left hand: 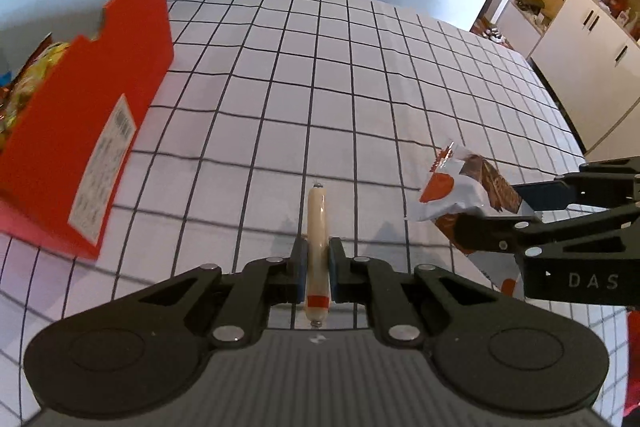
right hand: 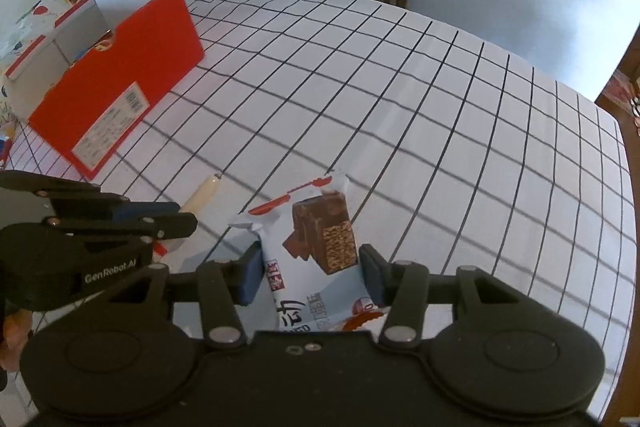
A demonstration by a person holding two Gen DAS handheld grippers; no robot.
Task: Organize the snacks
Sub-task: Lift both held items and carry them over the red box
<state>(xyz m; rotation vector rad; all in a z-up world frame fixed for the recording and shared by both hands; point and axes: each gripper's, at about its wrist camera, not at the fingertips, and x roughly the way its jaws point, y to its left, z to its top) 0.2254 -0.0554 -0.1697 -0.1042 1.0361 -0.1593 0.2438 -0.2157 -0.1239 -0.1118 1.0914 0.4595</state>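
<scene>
Between the blue pads of the left gripper (left hand: 318,269), clamped tight: a slim cream sausage stick (left hand: 317,227) with a red band, held near its lower end, tip pointing away over the checked tablecloth (left hand: 360,75). Just beside, in the right gripper (right hand: 312,269), jaws half spread and pressing the sides of a pale chocolate wafer packet (right hand: 320,239). Both likely light; sausage firm but slick, best gripped mid-length; packet soft, crinkly, contents probably brittle, best held across its flanks. Further left, an open red box (left hand: 100,99) with snacks inside, mostly hidden by its wall. Packet's lower end cut off behind the gripper body.
</scene>
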